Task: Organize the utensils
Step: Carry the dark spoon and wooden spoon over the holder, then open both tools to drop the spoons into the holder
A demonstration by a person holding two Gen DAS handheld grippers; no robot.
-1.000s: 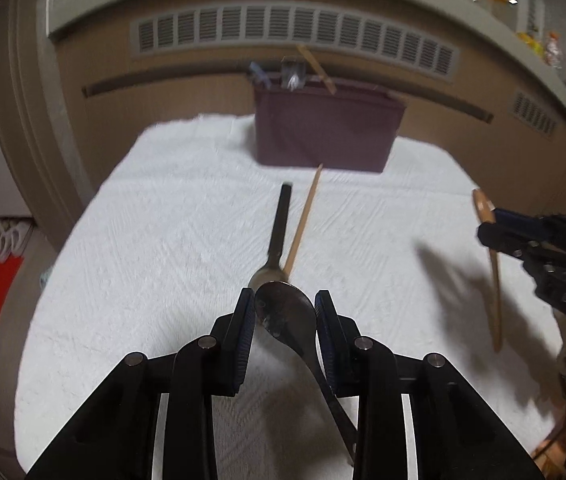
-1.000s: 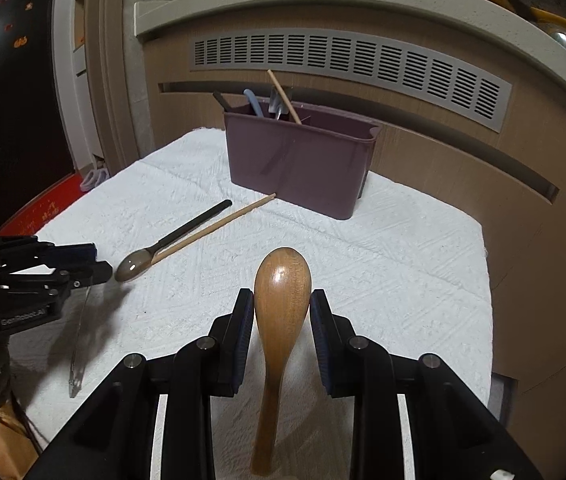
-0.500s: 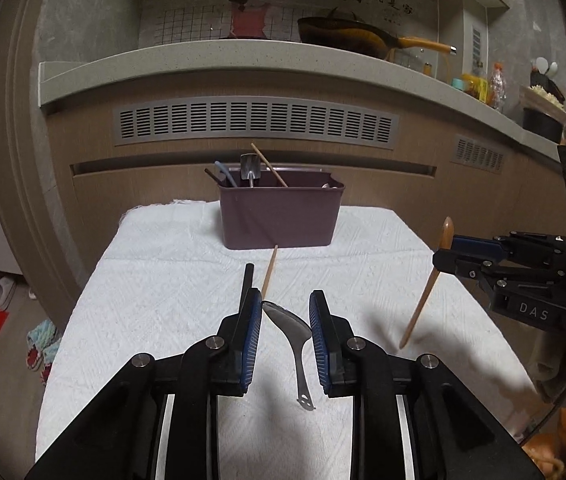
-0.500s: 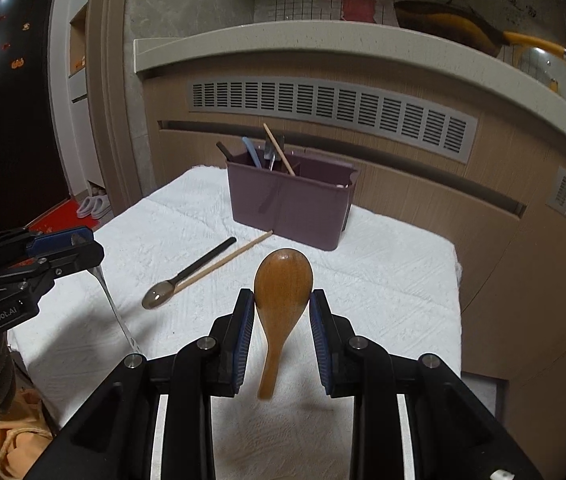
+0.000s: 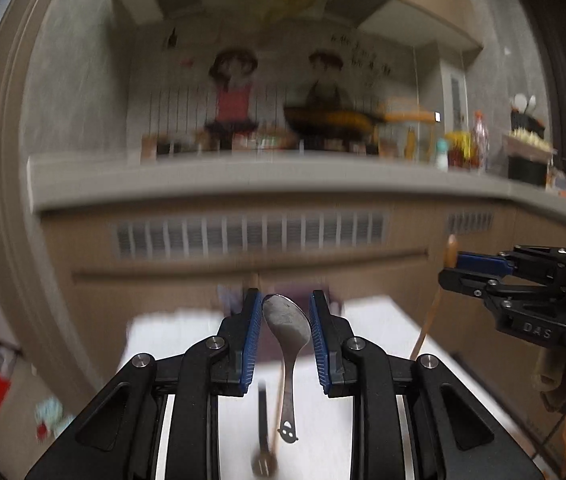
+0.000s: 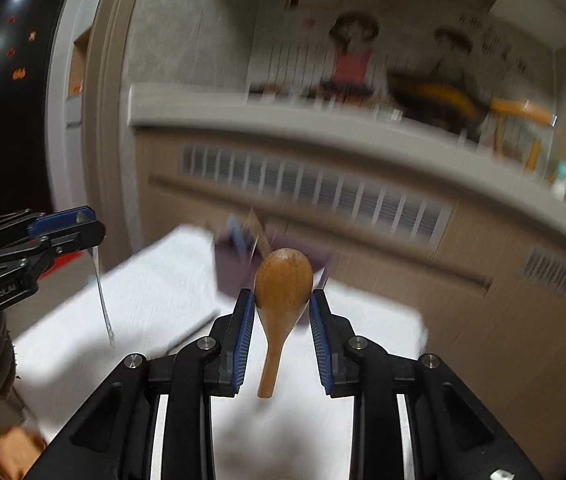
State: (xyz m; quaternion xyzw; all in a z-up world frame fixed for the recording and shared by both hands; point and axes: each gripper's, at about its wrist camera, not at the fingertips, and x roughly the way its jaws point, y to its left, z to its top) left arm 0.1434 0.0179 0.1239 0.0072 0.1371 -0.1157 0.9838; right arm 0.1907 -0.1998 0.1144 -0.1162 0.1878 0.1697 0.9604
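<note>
Right now your left gripper is clamping a metal spoon by its bowl, pads pressing both edges. Its long axis is running near vertical: bowl up between the fingertips, handle hanging down below the jaws, ending in a small cut-out face. Under that handle, on the white cloth, a black-handled spoon and a wooden chopstick are lying blurred, pointing away from the claw.

Your right gripper is gripping a wooden spoon the same way: rounded bowl up and just above the blue pads, short handle dangling straight down between the fingers. Ahead of both claws a dark purple utensil holder is standing on the cloth, smeared by motion, with a few utensils sticking up from it.

From the left camera, the right gripper's body is reading "DAS"; from the right camera, the left gripper's is reading "GenRobot.AI". Wall writing behind the counter is too blurred to read.
</note>
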